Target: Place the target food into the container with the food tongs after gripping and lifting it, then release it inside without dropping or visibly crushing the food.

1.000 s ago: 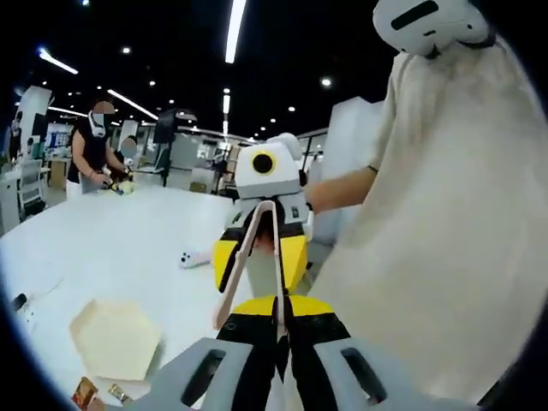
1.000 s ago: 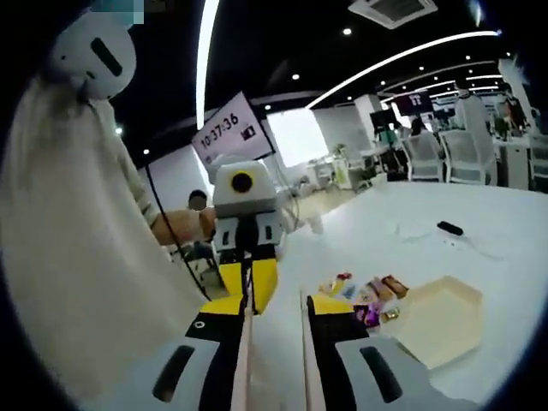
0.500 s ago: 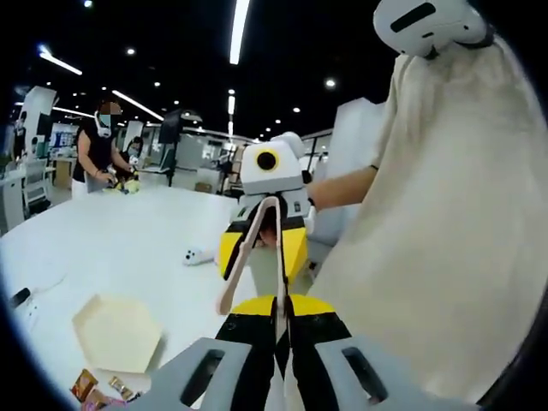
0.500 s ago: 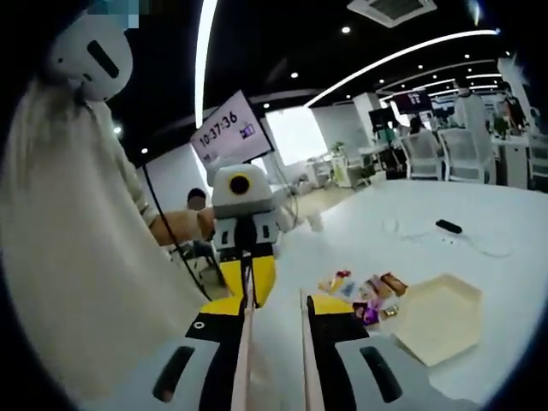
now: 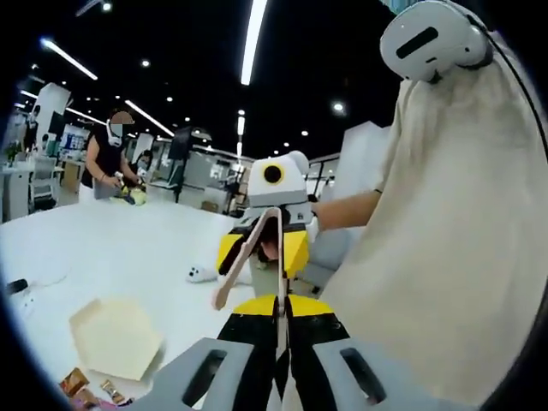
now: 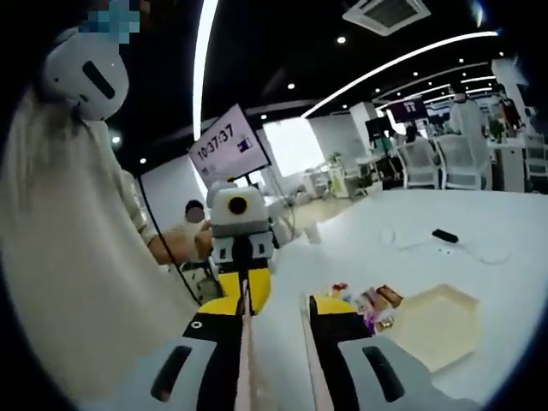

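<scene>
Both grippers are raised well above the white desk: left gripper fingers clenched on one arm of the wooden food tongs, right gripper fingers parted with a tong arm lying along each. The wrapped snacks lie untouched just beside the pale hexagonal tray. Risk, as I judge it: the two holds pulling against each other could twist the tongs, so a slippery wrapper may slip mid-lift or get crushed
</scene>
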Demonstrator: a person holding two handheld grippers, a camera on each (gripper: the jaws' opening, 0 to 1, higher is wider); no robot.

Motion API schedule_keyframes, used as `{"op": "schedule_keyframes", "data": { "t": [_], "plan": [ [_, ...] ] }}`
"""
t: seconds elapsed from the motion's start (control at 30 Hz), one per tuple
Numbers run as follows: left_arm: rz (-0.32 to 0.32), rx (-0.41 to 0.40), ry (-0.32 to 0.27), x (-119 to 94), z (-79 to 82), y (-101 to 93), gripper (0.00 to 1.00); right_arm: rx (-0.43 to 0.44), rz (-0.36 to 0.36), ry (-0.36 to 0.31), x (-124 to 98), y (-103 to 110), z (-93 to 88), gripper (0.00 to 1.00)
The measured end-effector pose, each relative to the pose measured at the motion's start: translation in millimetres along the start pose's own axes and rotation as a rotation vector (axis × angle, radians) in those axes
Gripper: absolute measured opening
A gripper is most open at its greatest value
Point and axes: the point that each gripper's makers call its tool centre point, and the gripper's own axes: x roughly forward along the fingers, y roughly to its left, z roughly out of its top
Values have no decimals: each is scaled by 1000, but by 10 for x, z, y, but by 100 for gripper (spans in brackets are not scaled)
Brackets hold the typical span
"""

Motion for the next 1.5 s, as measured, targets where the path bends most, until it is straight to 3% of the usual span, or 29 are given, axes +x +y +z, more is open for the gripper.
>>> {"op": "schedule_keyframes", "data": {
  "t": [0.17,0.33,0.67,0.77,0.83,0.9,1.17,1.5],
  "plan": [
    [-2,-12,-34,-30,44,-2,0,9,3,-14,10,8,12,30],
    [-8,-49,-132,-77,198,1,0,24,-3,-43,-2,-4,67,33],
    [-13,-93,-202,-63,276,25,0,42,-25,-78,-32,-30,142,34],
    [-19,-97,-228,-57,322,8,0,56,-25,-111,-43,-17,220,33],
    [-38,-113,-298,-45,422,-14,0,84,-13,-168,-33,14,338,32],
    [-32,-117,-316,-34,426,6,0,97,-19,-211,-48,-7,432,32],
    [-30,-124,-314,-28,391,-3,0,87,-25,-141,-64,-15,293,33],
    [-48,-125,-289,-22,351,-52,0,44,6,-105,-37,45,291,34]
  ]
}}
